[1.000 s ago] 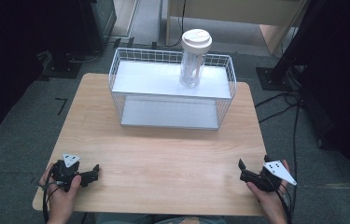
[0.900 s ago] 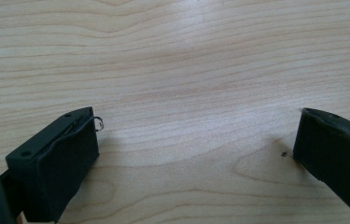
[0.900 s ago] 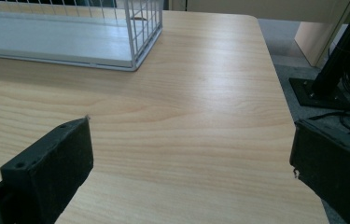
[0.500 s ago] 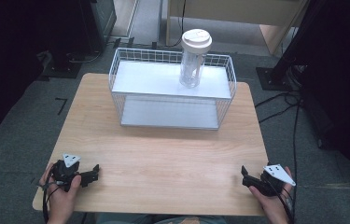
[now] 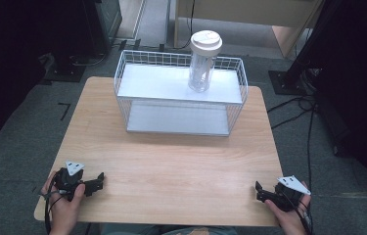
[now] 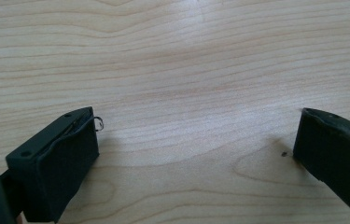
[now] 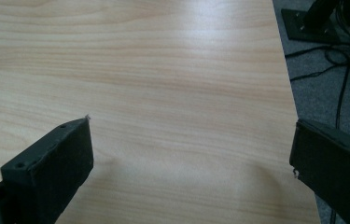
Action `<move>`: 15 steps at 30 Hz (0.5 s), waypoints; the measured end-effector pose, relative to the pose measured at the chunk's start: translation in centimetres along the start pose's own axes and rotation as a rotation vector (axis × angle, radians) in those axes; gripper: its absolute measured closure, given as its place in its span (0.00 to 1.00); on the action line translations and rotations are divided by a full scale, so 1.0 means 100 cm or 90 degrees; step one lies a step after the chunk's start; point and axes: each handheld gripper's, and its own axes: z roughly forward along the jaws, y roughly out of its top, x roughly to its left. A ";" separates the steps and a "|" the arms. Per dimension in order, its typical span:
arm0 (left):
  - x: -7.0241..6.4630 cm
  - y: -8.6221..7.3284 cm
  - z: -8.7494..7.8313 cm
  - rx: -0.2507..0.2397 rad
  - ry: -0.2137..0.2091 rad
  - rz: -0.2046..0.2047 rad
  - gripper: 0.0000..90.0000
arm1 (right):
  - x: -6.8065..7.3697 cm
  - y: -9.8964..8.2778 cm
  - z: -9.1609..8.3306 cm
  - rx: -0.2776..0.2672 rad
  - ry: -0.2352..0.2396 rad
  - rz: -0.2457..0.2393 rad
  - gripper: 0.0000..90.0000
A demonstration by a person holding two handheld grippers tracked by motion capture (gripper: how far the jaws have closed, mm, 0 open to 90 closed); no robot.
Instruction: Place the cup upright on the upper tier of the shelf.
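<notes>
With both my left gripper (image 5: 98,182) and right gripper (image 5: 259,192) resting wide-jawed and empty on the bench (image 5: 171,161), I'd reach squarely for the lidded clear tumbler (image 5: 203,63) standing upright atop the wire basket (image 5: 122,88), well apart.

I see a light wooden tabletop (image 5: 171,161) filling the middle of the frame. A white wire basket (image 5: 181,98) stands directly on it in the upper centre, at the far edge. Grey carpeted floor (image 5: 34,122) surrounds it.
</notes>
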 end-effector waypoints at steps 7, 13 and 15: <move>0.000 0.000 0.000 0.000 0.000 0.000 0.00 | -0.003 -0.001 0.003 0.057 0.021 0.008 0.00; 0.000 0.000 0.000 0.000 0.000 0.000 0.00 | -0.001 -0.002 0.002 0.055 0.031 0.000 0.00; 0.000 0.000 0.000 0.000 0.000 0.000 0.00 | -0.001 -0.002 0.002 0.055 0.031 0.000 0.00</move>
